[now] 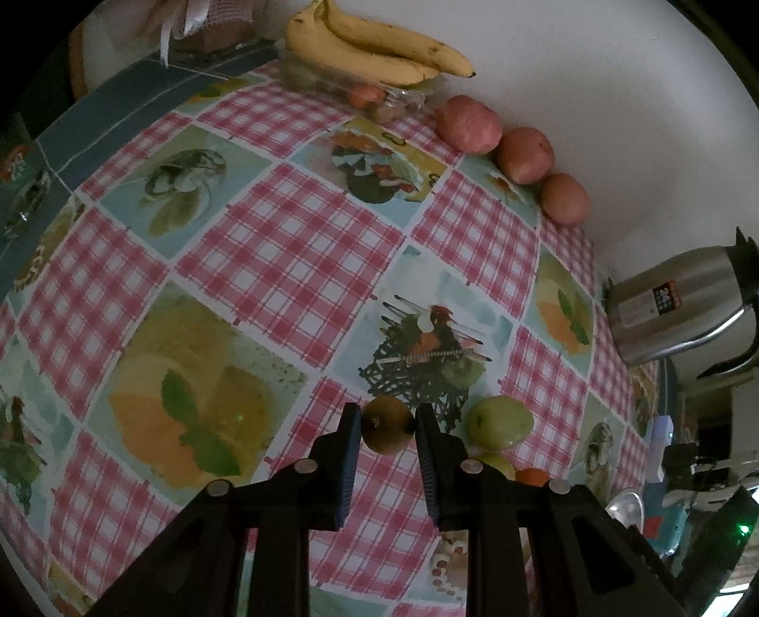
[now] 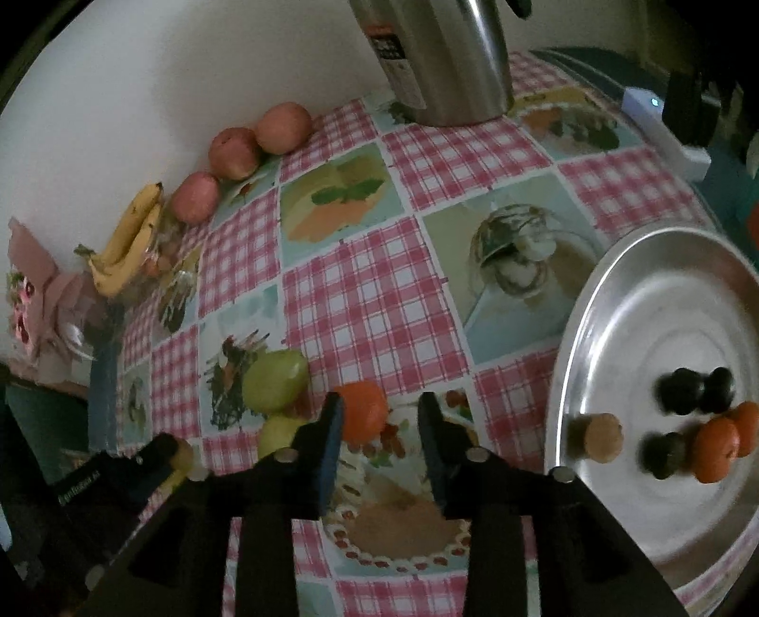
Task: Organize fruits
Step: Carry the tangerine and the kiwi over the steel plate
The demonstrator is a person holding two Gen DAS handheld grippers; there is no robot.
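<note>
My left gripper (image 1: 386, 417) is shut on a small round brown fruit (image 1: 386, 427), just above the checked tablecloth. A green pear-like fruit (image 1: 498, 422) lies to its right, with a paler one (image 1: 498, 462) and an orange (image 1: 531, 476) behind my right finger. In the right wrist view my right gripper (image 2: 379, 408) stands open. The orange (image 2: 363, 413) sits between its fingers, close to the left one and apart from the right one. The green fruit (image 2: 275, 382) lies just left of it. A steel plate (image 2: 664, 294) at the right holds dark fruits (image 2: 695, 389), two oranges (image 2: 716, 448) and a brown fruit (image 2: 602, 436).
Three red apples (image 1: 525, 154) line the wall, with bananas (image 1: 374, 45) on a clear box beyond them. A steel kettle (image 1: 678, 313) stands at the far right by the wall. A white device (image 2: 664, 128) lies past the plate. Flowers (image 2: 28, 303) sit at the left table edge.
</note>
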